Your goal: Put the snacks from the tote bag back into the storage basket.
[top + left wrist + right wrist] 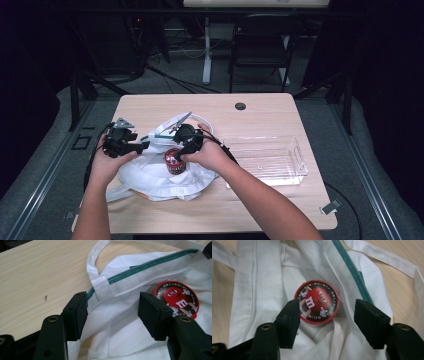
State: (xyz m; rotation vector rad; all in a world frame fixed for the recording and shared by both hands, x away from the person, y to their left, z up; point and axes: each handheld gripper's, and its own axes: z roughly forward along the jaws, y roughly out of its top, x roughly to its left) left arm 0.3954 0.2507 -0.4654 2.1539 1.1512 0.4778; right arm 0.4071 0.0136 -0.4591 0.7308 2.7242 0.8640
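Left claw: jaws wide, nothing pinched, at the left edge of the white cloth bag, its green-trimmed hem between them.
Bag: crumpled on the worktop.
Red tin: upright among the bag's folds.
Right claw: jaws wide, above the tin, not gripping.
Clear tray: right of the bag.
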